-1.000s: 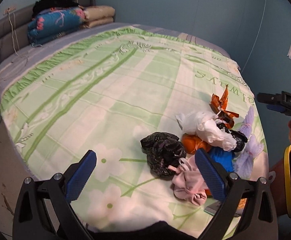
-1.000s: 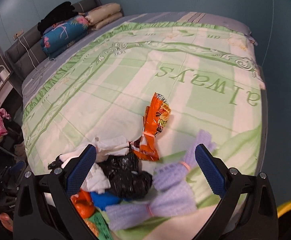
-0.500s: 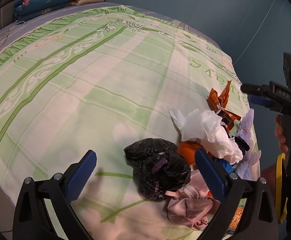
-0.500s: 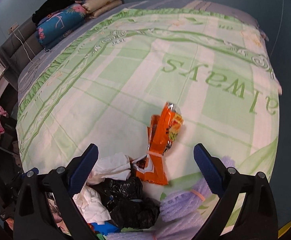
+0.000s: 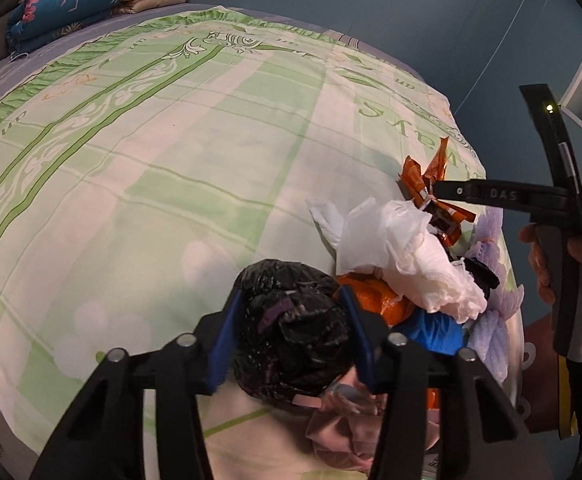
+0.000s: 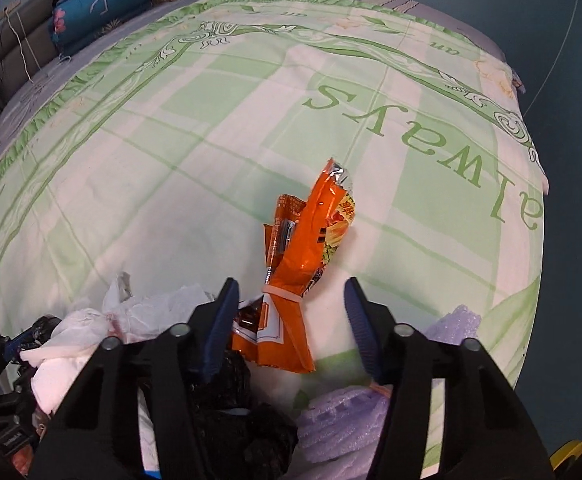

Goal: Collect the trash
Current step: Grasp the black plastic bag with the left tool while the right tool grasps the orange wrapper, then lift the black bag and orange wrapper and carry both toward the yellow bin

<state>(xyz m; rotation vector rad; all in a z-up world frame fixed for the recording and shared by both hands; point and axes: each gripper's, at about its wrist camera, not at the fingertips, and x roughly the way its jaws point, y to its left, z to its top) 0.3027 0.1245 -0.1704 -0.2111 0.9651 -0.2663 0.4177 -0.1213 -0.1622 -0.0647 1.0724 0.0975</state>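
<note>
The left tongs (image 5: 291, 332) are pinching the soft, light black bag (image 5: 291, 336) around its middle, while the right tongs (image 6: 291, 316) are hanging spread around the crinkly orange wrapper (image 6: 303, 264), best taken at its tied waist.

2 black bags (image 5: 291, 320), 1 orange wrapper (image 6: 307, 248), 2 purple foam bundles (image 6: 343, 412)

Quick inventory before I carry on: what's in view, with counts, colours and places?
black bag: one, black, between left gripper's pads
orange wrapper: one, orange, ahead of right gripper
white paper: one wad, white, atop pile
purple foam: two pieces, lilac, bed's right edge
blue item: one, blue, under pile
pink bag: one, pink, near edge
bedspread: one, green-white
bedding: one stack, headboard end
left gripper: closing around bag
right gripper: open
</note>
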